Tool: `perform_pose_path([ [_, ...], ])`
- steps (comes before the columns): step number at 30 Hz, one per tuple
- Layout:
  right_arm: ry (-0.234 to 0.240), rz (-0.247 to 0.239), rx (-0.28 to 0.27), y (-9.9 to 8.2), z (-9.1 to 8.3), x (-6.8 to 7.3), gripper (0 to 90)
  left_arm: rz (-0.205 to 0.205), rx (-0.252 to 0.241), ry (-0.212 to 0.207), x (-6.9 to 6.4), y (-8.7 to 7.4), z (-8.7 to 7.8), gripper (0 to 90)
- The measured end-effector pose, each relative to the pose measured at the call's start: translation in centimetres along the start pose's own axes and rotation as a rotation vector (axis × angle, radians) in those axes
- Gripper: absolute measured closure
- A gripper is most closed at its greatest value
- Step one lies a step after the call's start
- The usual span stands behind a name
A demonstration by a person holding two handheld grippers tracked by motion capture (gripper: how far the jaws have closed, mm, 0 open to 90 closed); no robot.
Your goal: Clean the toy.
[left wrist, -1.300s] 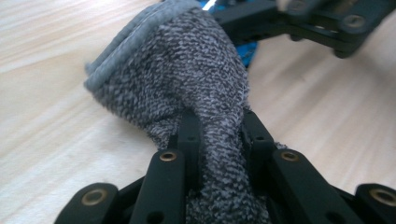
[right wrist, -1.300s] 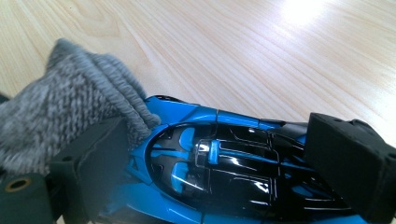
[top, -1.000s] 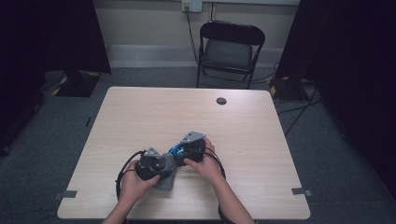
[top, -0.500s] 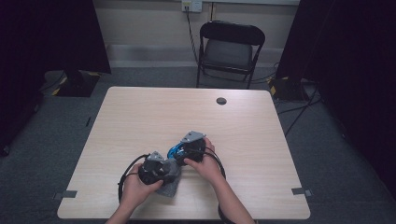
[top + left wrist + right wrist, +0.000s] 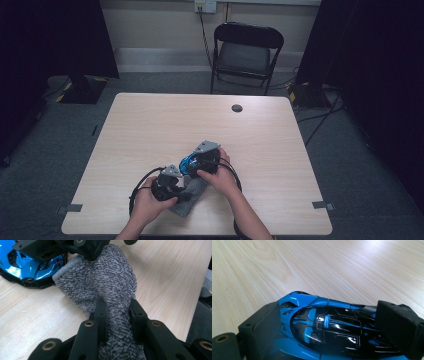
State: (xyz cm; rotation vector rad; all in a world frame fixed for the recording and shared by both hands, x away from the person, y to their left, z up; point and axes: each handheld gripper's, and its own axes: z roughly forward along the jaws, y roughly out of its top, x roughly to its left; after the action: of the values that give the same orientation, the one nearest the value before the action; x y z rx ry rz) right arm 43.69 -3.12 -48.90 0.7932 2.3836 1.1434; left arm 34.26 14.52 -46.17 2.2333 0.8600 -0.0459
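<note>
The left claw (image 5: 116,312) is clamped on a grey knitted sock (image 5: 105,285) lying on the table (image 5: 150,125). Just beyond it, the right claw (image 5: 329,322) grips a blue and black toy car (image 5: 332,325) between its jaws.

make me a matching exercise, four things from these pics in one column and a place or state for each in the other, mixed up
Things:
1. sock
2. toy car
3. chair
4. round cap

Places or states:
A. behind the table's far edge
B. pinched in the left gripper
C. on the far part of the table, apart from the hands
D. between the right gripper's jaws

Pairs: 1-B, 2-D, 3-A, 4-C
</note>
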Motion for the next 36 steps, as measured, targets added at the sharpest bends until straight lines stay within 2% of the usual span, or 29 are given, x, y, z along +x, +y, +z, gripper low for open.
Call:
perform_pose_path([
  [3,0.001,-0.001,-0.002,0.0,0.0,0.0,6.3,0.008,-0.011,-0.002,0.6,-0.1,-0.9,72.6],
  [9,0.001,0.003,-0.002,0.0,0.0,0.0,6.3,-0.013,-0.005,0.016,2.1,-0.6,-2.8,72.6],
  [12,0.002,0.001,0.000,0.0,0.0,0.0,6.3,-0.034,-0.020,0.031,2.9,-1.0,-3.8,72.7],
  [14,0.001,-0.001,-0.002,0.0,0.0,0.0,6.3,-0.049,-0.040,0.077,3.6,-1.3,-4.5,72.6],
  [17,0.001,0.001,0.000,0.0,0.0,0.0,6.3,-0.087,-0.086,0.082,4.9,-1.8,-5.7,72.4],
  [20,0.002,-0.001,0.000,0.0,0.0,0.0,6.4,-0.114,-0.139,0.138,5.7,-1.9,-6.5,72.3],
  [22,0.002,-0.002,0.000,0.0,0.0,0.0,6.4,-0.130,-0.186,0.194,6.3,-2.0,-6.8,71.8],
  [23,0.003,-0.001,0.002,0.0,0.0,0.0,6.4,-0.148,-0.201,0.208,6.5,-2.0,-6.7,71.8],
  [25,0.002,-0.002,0.003,0.0,0.0,0.0,6.4,-0.174,-0.216,0.261,7.0,-2.1,-6.3,71.6],
  [28,0.002,-0.001,0.001,0.0,0.0,0.0,6.4,-0.195,-0.219,0.298,7.6,-2.0,-5.3,71.7],
  [30,0.002,-0.001,-0.002,0.0,0.0,0.0,6.4,-0.185,-0.208,0.312,7.7,-1.6,-4.7,71.7],
  [32,0.002,-0.002,-0.005,-0.1,0.0,0.1,6.4,-0.170,-0.182,0.355,7.6,-1.3,-4.0,71.7],
  [35,0.001,-0.002,-0.008,-0.1,0.0,0.1,6.4,-0.181,-0.155,0.357,7.6,-1.0,-2.9,71.7],
  [36,0.002,-0.002,-0.008,-0.1,0.0,0.1,6.4,-0.168,-0.137,0.344,7.5,-0.9,-2.5,71.7],
])
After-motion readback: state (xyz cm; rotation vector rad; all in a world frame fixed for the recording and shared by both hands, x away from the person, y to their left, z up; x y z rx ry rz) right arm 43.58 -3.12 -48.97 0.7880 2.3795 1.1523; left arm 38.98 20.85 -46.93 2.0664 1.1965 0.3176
